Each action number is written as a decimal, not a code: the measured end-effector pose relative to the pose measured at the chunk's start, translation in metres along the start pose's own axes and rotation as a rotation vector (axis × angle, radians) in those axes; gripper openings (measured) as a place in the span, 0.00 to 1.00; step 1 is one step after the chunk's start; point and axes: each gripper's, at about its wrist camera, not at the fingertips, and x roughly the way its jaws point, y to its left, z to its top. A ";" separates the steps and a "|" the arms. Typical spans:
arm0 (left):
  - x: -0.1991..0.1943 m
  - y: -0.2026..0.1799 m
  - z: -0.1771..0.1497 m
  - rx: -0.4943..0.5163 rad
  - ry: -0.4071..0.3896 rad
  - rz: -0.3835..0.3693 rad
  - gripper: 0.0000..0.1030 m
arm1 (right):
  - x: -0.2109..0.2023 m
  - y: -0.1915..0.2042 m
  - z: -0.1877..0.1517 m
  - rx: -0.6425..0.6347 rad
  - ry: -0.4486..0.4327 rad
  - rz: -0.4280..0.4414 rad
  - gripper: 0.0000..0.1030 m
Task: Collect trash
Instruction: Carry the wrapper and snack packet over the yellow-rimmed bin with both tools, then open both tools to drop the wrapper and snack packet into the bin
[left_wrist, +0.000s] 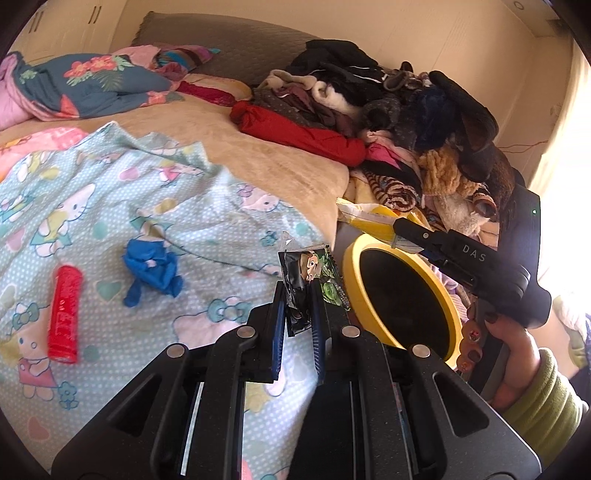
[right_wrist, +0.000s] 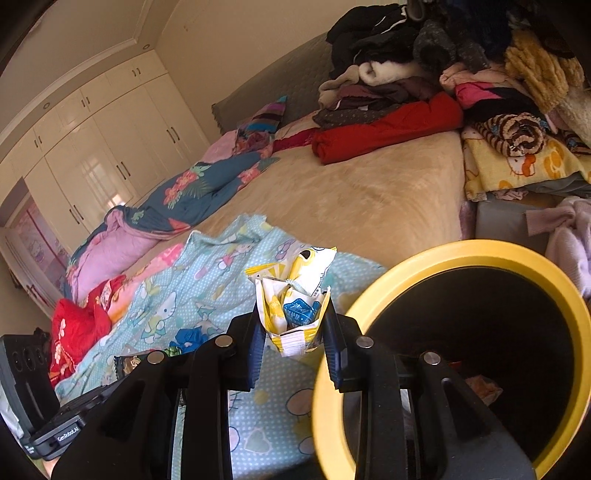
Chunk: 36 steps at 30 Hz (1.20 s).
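Trash is held in both grippers above a bed. The left gripper (left_wrist: 299, 295) is closed almost fully on a dark wrapper (left_wrist: 308, 275) with a cartoon face printed on it; the wrapper is pinched between the blue pads and stands up above the fingertips. The right gripper (right_wrist: 293, 325) is closed partly on a crumpled yellow and white bag (right_wrist: 295, 299), which is pressed between its pads and sticks up out of them. A yellow bin (right_wrist: 461, 251) with a dark inside is seen just beside the right gripper, at the edge of the bed; some scraps lie at its bottom. In the left wrist view the same bin (left_wrist: 351, 266) is just to the right of the wrapper, and the right gripper with its bag is seen over the far rim, carried by a hand (left_wrist: 509, 343) in a green sleeve (left_wrist: 546, 402). On the light blue sheet (left_wrist: 110, 206) with cartoon cats, a crumpled blue glove (left_wrist: 151, 271) and a red tube (left_wrist: 64, 314) are lying, apart from each other. A pile of clothes (left_wrist: 388, 110) is heaped at the far side of the bed, behind the bin. White wardrobes (right_wrist: 96, 136) are seen along the wall.
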 end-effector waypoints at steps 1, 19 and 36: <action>0.002 -0.006 0.001 0.009 -0.001 -0.008 0.08 | -0.005 -0.003 0.002 0.004 -0.006 -0.007 0.26; 0.030 -0.080 0.006 0.115 0.004 -0.086 0.08 | -0.073 -0.075 0.013 0.082 -0.064 -0.119 0.26; 0.106 -0.131 -0.021 0.229 0.144 -0.093 0.08 | -0.075 -0.133 0.003 0.225 0.022 -0.187 0.31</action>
